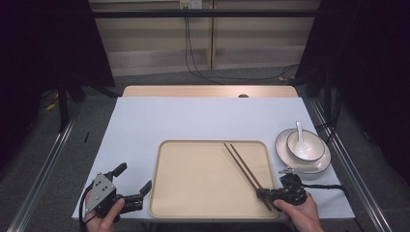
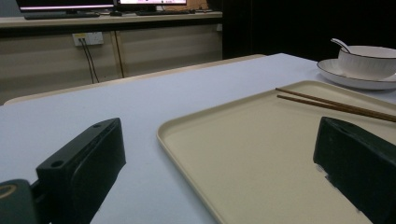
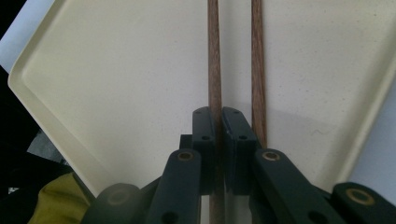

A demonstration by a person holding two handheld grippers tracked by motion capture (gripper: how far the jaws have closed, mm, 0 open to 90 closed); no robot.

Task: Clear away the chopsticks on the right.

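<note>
Right tool [image 1: 263, 194] is clamped shut on one chopstick [image 3: 214, 70], gripping near its thick end at the tray's near right corner; the second chopstick [image 3: 258, 70] lies just beside it, outside the jaws, so it looks like they get picked one at a time. Both sticks lie diagonally on the beige tray [image 1: 193, 212], tips toward its far edge. The grip low on the stick probably gives leverage to lift or slide it. Left tool [image 1: 133, 186] rests on the tabletop [image 1: 145, 121] just off the tray's left edge, jaws wide apart, holding nothing, likely parked or ready to steady the tray. Bowl [image 1: 312, 151] with spoon [image 1: 300, 133] sits on a plate [image 1: 283, 145] right of the tray, likely next.
</note>
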